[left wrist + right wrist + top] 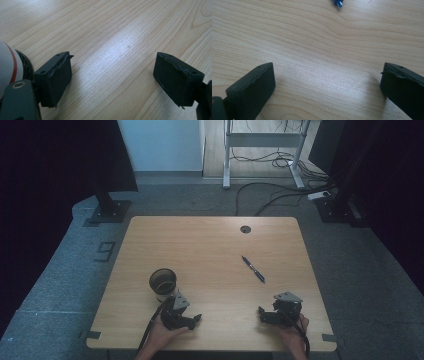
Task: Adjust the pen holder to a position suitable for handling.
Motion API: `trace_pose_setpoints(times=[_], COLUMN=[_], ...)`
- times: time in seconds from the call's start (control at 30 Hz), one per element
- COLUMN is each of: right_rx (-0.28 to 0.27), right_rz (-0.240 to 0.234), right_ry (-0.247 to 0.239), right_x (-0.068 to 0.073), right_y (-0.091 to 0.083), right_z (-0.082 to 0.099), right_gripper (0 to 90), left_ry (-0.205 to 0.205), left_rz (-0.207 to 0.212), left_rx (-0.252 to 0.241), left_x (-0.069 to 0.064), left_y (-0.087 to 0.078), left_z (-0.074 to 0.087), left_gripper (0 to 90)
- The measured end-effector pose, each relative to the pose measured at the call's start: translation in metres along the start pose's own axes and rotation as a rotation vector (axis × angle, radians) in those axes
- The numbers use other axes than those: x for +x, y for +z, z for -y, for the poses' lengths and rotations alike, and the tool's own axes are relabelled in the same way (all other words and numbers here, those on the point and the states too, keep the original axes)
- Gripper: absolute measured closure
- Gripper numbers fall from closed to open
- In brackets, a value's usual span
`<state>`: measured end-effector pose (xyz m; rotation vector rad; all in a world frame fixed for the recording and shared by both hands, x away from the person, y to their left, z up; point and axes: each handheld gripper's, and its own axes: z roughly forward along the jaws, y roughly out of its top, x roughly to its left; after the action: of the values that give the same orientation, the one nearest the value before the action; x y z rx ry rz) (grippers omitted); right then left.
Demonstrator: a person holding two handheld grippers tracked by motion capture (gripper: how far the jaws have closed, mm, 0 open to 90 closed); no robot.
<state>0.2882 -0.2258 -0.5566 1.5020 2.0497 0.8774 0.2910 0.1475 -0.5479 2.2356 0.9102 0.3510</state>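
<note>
On the rectangular light-wood worktop [210, 240]: one dark mesh cup [163, 282] near the left edge, one blue pen [253, 269] toward the right edge. Left gripper [196, 320] and right gripper [262, 314], near the front edge, have jaws wide, empty.

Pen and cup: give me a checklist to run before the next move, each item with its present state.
1. Right gripper open, nothing between the jaws: ok.
2. Left gripper open, nothing between the jaws: ok.
3. Pen lying free on the table, ahead of the right gripper: ok.
4. Cup upright beside the left gripper: ok.
5. Cup steadied by a gripper: not ok.
6. Cup's inside free: cannot tell.
</note>
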Motion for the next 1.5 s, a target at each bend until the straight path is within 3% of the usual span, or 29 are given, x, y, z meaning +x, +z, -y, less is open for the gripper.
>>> trace_pose_setpoints(times=[1.07, 1.37, 1.5], right_rx=[-0.016, -0.02, -0.02], right_rz=[0.027, 0.031, 0.032], right_ry=[0.025, 0.03, 0.031], right_x=[-0.001, -0.002, -0.002], right_y=[-0.003, -0.004, -0.004], right_z=[0.002, 0.003, 0.003], right_gripper=[5.3, 6.6, 6.7], left_ry=[0.021, 0.024, 0.013], left_rz=[-0.001, -0.013, 0.006], left_rx=[-0.016, -0.099, -0.143], left_x=[-0.005, -0.008, -0.006], left_y=[-0.002, -0.028, -0.045], left_z=[-0.001, -0.01, -0.016], left_gripper=[15.9, 16.0, 15.9])
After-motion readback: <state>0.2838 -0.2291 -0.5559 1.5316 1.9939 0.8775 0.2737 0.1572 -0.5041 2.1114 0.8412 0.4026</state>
